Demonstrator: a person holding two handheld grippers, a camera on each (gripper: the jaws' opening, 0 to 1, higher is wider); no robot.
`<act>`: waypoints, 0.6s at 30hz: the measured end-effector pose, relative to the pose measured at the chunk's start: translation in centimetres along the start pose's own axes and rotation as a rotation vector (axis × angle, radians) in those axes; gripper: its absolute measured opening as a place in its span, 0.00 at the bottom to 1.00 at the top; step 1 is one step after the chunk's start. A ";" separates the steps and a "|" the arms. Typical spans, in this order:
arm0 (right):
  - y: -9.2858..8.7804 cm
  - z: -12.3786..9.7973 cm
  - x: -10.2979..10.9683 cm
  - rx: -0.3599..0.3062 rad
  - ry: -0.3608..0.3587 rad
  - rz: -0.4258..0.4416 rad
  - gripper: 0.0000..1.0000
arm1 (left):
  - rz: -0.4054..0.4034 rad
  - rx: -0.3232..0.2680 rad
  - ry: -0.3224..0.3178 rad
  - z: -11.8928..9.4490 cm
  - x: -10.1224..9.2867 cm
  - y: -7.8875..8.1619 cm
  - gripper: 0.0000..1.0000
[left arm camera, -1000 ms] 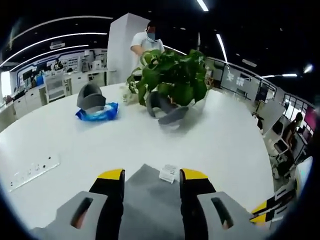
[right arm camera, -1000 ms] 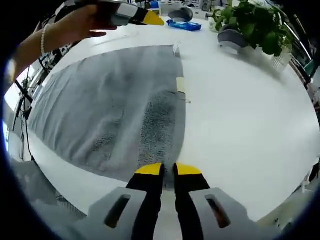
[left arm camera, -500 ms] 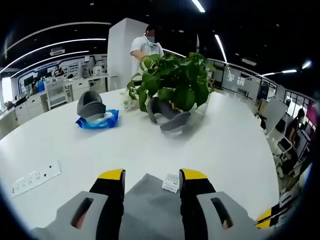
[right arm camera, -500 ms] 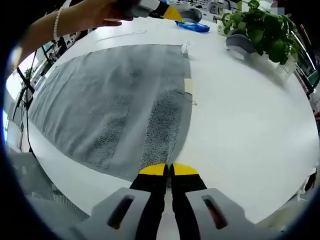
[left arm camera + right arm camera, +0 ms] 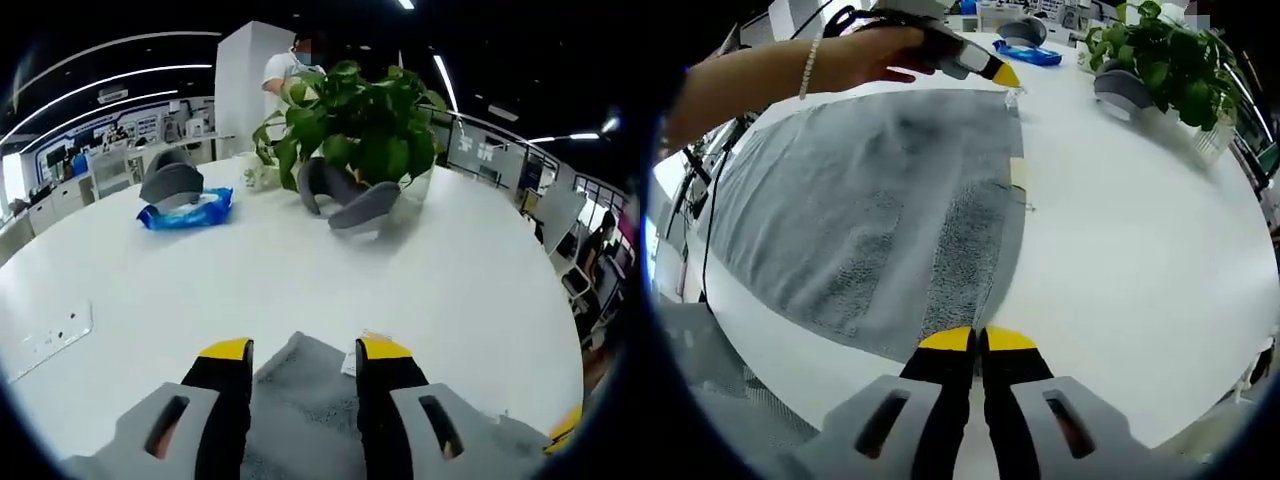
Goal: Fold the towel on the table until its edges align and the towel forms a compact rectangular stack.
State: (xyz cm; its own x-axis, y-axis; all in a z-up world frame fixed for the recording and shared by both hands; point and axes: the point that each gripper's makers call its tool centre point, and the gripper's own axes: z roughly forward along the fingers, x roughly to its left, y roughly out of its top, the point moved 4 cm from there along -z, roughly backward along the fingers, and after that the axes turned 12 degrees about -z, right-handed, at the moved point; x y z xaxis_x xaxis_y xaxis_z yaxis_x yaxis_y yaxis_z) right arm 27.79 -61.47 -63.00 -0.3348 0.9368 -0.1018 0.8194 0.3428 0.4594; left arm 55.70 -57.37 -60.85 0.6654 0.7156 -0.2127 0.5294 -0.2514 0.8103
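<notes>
A grey towel (image 5: 860, 200) lies spread flat on the white table (image 5: 1140, 260), with a small white tag (image 5: 1018, 172) on its right edge. My right gripper (image 5: 978, 340) is at the towel's near corner, jaws pressed together on the edge of the cloth. In the right gripper view a hand holds my left gripper (image 5: 1002, 74) low over the towel's far corner. In the left gripper view that far corner of the towel (image 5: 300, 400) lies between the wide-apart jaws of my left gripper (image 5: 305, 352), with the tag (image 5: 352, 360) beside the right jaw.
A potted green plant (image 5: 360, 130) stands at the far side with a grey curved object (image 5: 345, 200) leaning at its base. A blue packet (image 5: 185, 212) with another grey object (image 5: 170, 182) on it lies left of that. A power strip (image 5: 45, 335) is on the left. A person stands behind.
The left gripper has come lower and forward over the towel's far corner, staying open. The right gripper's small gap has closed on the near corner.
</notes>
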 end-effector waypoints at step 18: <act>0.0 0.1 0.1 0.008 -0.017 -0.034 0.00 | 0.126 -0.028 -0.043 1.9 -1.3 -1.6 0.11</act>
State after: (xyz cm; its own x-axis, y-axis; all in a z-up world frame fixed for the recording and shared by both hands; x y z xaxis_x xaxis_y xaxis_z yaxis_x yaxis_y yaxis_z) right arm 27.84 -61.39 -63.09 -0.3545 0.9256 -0.1325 0.8113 0.3749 0.4486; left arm 54.95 -59.09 -62.91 0.7477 0.6510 -0.1307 0.4256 -0.3187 0.8469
